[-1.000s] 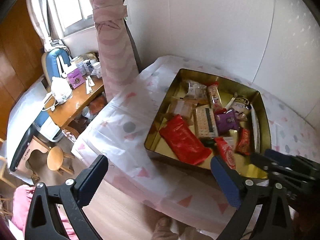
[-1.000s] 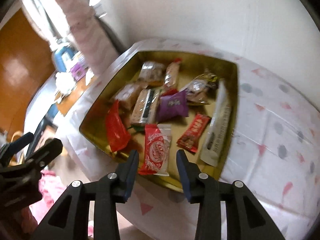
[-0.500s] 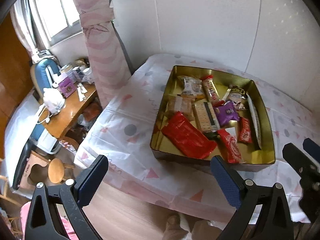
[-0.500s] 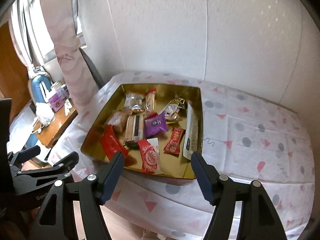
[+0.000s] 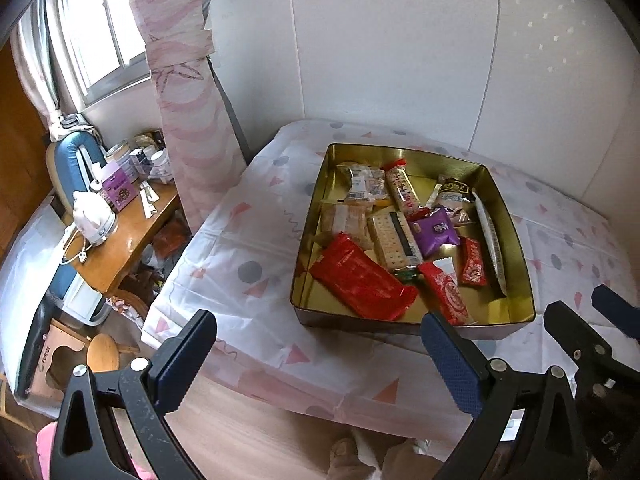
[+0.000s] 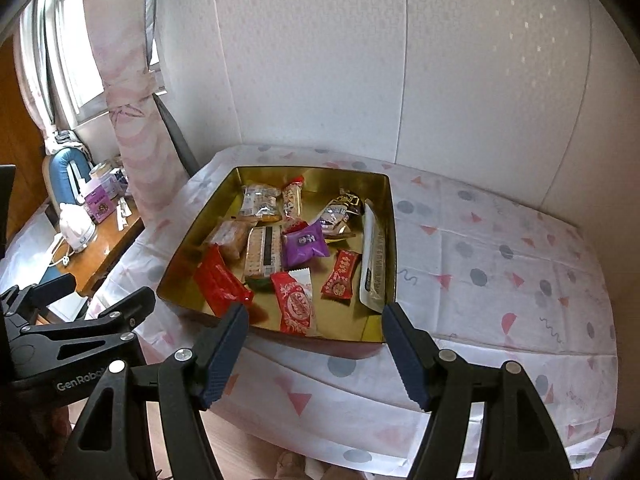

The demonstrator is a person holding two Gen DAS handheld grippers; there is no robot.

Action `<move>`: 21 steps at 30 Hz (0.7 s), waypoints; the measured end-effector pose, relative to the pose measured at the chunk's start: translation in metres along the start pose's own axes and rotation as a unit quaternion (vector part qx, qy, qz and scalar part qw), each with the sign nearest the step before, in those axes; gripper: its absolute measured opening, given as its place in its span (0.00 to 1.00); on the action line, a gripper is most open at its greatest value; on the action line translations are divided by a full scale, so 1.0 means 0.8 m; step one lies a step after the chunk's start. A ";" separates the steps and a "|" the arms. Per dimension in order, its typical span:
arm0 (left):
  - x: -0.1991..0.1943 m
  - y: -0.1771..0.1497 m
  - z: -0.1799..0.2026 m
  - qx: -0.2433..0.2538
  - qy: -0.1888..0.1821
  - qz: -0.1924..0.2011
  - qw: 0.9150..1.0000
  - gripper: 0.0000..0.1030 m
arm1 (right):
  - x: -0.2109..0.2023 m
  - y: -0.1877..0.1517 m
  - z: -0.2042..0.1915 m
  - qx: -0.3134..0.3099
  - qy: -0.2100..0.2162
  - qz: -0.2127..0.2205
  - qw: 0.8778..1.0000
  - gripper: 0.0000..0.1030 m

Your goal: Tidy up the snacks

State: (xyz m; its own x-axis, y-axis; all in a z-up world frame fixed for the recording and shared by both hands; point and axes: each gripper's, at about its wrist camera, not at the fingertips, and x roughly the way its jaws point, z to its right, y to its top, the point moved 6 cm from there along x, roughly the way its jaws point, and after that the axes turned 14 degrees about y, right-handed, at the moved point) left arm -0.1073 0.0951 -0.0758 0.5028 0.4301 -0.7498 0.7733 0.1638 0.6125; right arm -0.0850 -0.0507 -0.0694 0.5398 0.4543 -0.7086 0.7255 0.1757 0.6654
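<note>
glossy gold metal tin (image 6: 390, 216), shiny foil snack wrappers (image 6: 306, 240), matt patterned cloth (image 6: 500, 264)

A gold tin (image 6: 390, 240) sits mid-frame, open, holding loose wrapped snacks lying flat: a big red packet (image 6: 220, 284) lower left, a purple pouch (image 6: 306, 242) at the centre, a cracker pack (image 6: 262, 250) beside it, and a long white packet (image 6: 372, 260) along the right wall.

Snack packets (image 6: 296, 248) lie in the tin (image 6: 390, 216) on the table (image 6: 500, 264); the desk (image 5: 124, 236) stands left of the tin.
</note>
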 end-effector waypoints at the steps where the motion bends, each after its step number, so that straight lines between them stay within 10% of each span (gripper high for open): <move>1: -0.001 -0.001 -0.001 -0.001 0.000 0.000 1.000 1.00 | 0.000 0.000 0.001 0.001 -0.002 0.000 1.000 0.68; 21: -0.002 -0.004 -0.013 -0.006 0.007 0.004 1.000 1.00 | 0.007 -0.004 -0.001 0.012 -0.001 -0.012 1.000 0.68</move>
State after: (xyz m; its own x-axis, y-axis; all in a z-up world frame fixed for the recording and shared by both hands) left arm -0.1144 0.1029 -0.0743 0.5039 0.4437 -0.7411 0.7641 0.1710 0.6220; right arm -0.0843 -0.0483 -0.0750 0.5231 0.4477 -0.7252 0.7488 0.1649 0.6420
